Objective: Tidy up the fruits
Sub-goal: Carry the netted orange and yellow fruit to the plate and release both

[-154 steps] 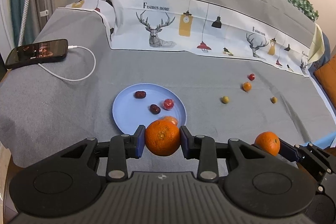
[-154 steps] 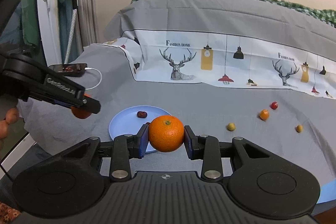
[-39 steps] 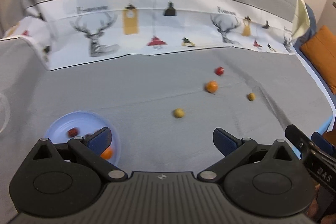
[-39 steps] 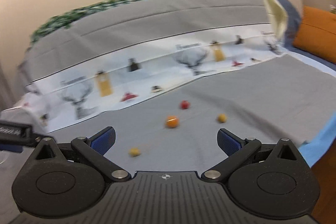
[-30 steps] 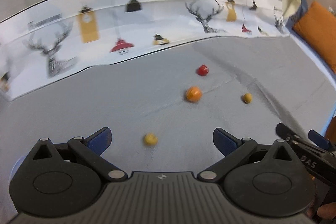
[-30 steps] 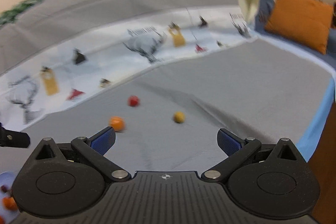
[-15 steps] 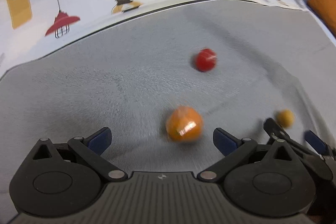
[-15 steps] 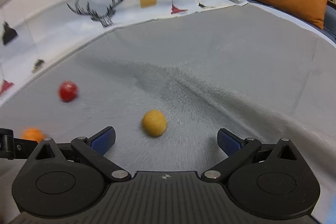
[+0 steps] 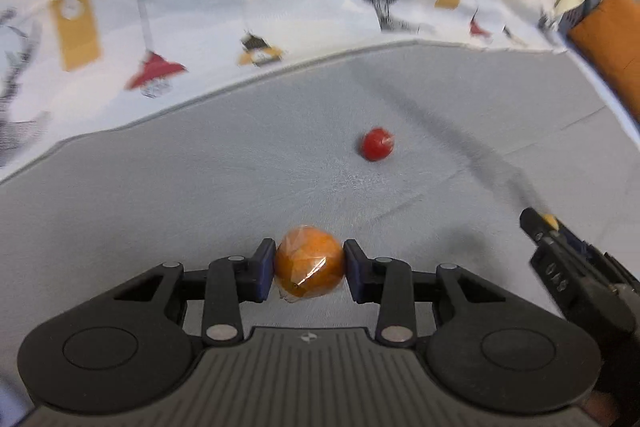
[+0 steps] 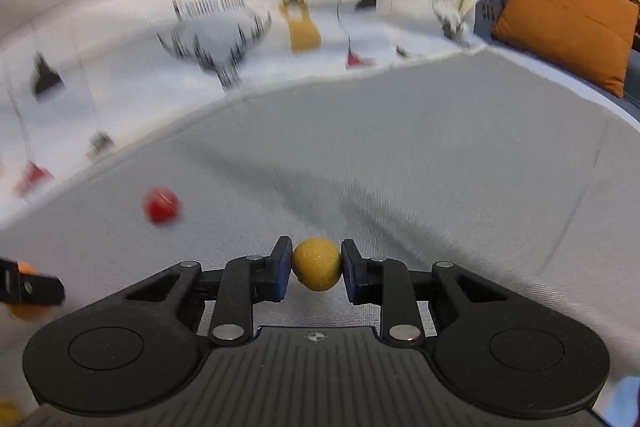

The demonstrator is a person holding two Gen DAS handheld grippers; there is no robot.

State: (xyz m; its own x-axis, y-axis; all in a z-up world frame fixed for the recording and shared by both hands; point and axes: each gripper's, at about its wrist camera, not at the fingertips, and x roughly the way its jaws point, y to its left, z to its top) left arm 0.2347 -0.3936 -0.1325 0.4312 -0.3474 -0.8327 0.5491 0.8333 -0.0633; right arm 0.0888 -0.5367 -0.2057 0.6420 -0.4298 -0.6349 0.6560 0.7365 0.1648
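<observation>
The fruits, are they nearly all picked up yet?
Not yet. No fruit seen now looks put away. In hand: the left gripper has its jaws shut on a wrapped orange fruit, and the right gripper has its jaws shut on a small yellow fruit. Both fruits look low over the grey cloth. Left to do: the red fruit lies loose on the cloth, and the two held ones need carrying away.

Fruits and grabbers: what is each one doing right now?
left gripper: shut on the orange fruit.
orange fruit: wrapped in clear film, pinched between the pads.
right gripper: shut on the yellow fruit.
yellow fruit: pinched between the pads.
red fruit: loose on the grey cloth.
</observation>
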